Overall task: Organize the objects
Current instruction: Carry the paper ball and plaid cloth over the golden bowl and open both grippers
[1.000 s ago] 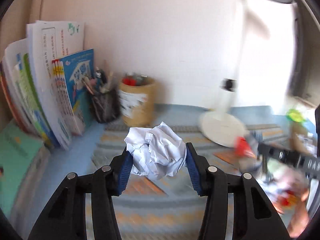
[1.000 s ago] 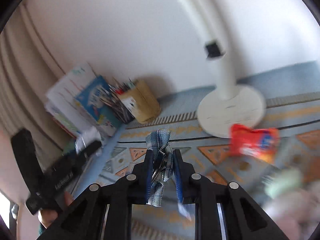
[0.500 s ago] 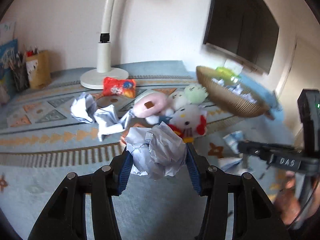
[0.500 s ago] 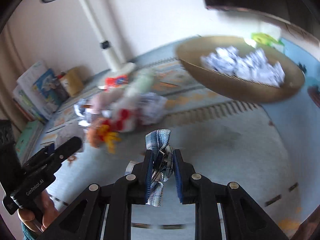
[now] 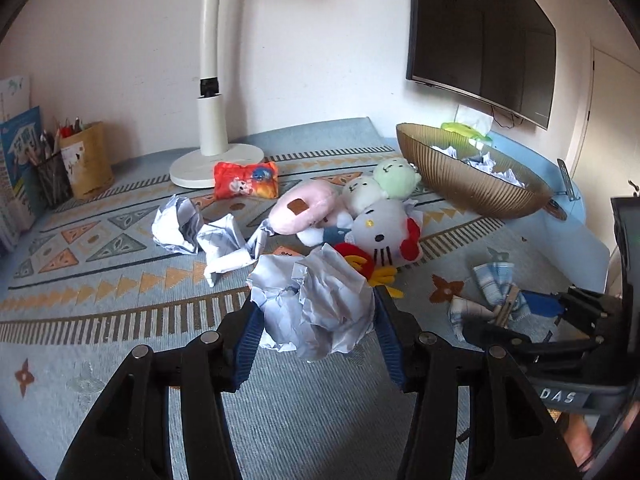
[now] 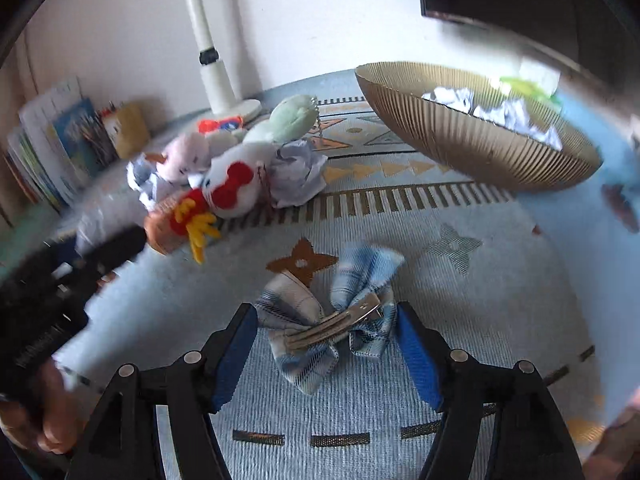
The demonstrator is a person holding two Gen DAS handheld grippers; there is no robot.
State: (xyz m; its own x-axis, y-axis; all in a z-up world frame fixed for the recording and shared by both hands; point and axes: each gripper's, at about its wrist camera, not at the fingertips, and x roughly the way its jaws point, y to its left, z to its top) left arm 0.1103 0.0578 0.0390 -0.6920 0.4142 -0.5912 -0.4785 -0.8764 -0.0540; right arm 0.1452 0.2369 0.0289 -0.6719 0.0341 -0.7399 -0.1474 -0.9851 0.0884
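Moved: both claws have been swung from the far-left books toward the bowl (image 5: 460, 176).
Right gripper (image 6: 326, 350): being opened; bow clip (image 6: 332, 320) dropped on the near cloth, unheld.
Left gripper (image 5: 316, 340): paper ball (image 5: 312, 304) squeezed tight, likely meant for the far-right bowl.

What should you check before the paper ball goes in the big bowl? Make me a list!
1. Crumpled paper ball gripped between the left gripper's jaws: ok.
2. Brown bowl in view, with room for more paper: ok.
3. Right gripper has let go of the plaid hair bow: ok, jaws opening, bow lying on the rug.
4. Bow out of the way: cannot tell.
5. Other paper balls left by the plush toys: not ok.
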